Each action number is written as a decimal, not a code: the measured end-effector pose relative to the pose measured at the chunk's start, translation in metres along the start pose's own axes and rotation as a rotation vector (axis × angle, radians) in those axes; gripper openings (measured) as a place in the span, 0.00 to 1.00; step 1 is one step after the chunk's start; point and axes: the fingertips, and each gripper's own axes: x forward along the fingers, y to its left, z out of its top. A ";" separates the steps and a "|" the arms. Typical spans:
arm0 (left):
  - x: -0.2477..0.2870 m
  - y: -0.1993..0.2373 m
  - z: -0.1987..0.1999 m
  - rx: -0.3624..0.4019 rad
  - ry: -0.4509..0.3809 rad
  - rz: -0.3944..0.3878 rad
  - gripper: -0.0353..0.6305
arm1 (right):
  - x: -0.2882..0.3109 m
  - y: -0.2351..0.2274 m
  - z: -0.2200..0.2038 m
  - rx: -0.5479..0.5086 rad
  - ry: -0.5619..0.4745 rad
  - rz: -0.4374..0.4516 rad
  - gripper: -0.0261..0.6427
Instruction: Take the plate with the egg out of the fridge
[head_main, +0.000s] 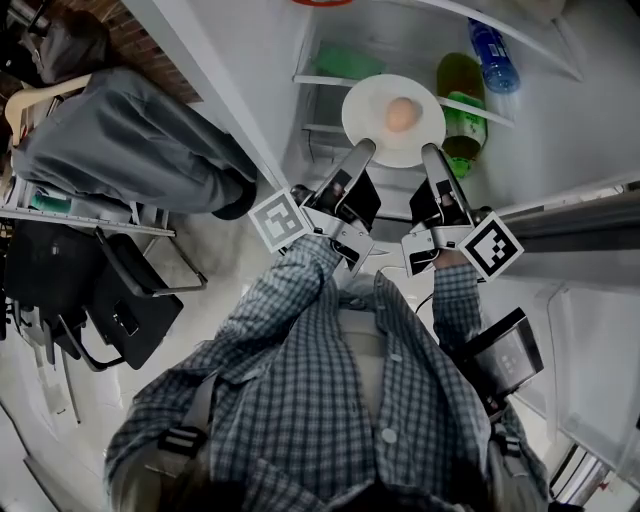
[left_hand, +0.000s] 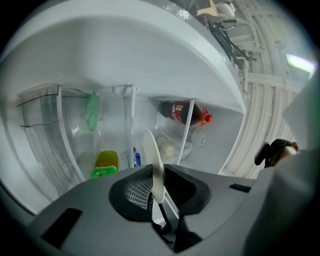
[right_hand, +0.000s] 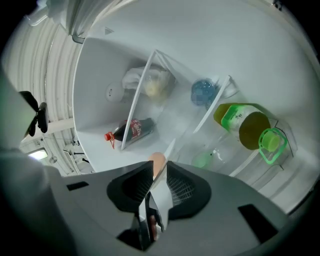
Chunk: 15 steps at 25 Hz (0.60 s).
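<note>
A white plate (head_main: 372, 118) with a brown egg (head_main: 401, 114) on it hangs in front of the open fridge. My left gripper (head_main: 360, 152) is shut on the plate's left rim, and my right gripper (head_main: 431, 153) is shut on its right rim. In the left gripper view the plate (left_hand: 154, 162) stands edge-on between the pads of that gripper (left_hand: 158, 185). The right gripper view shows the plate's rim (right_hand: 161, 186) pinched in the jaws of the right gripper (right_hand: 159, 182), with the egg (right_hand: 157, 161) just beyond.
Inside the fridge lie a green-capped bottle (head_main: 460, 98), a blue-capped bottle (head_main: 494, 55) and a green item (head_main: 350, 64) on a glass shelf (head_main: 325, 80). A cola bottle (right_hand: 131, 131) lies on a lower shelf. A person in grey (head_main: 130, 150) stands at the left.
</note>
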 end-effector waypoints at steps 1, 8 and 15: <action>-0.004 -0.001 -0.001 -0.005 -0.001 -0.001 0.17 | -0.003 0.002 -0.004 0.000 0.000 -0.002 0.17; -0.036 -0.013 -0.009 -0.031 0.003 0.002 0.17 | -0.024 0.018 -0.028 0.002 -0.013 -0.008 0.17; -0.077 -0.019 -0.014 -0.020 0.026 0.000 0.17 | -0.045 0.029 -0.064 0.010 -0.032 -0.005 0.17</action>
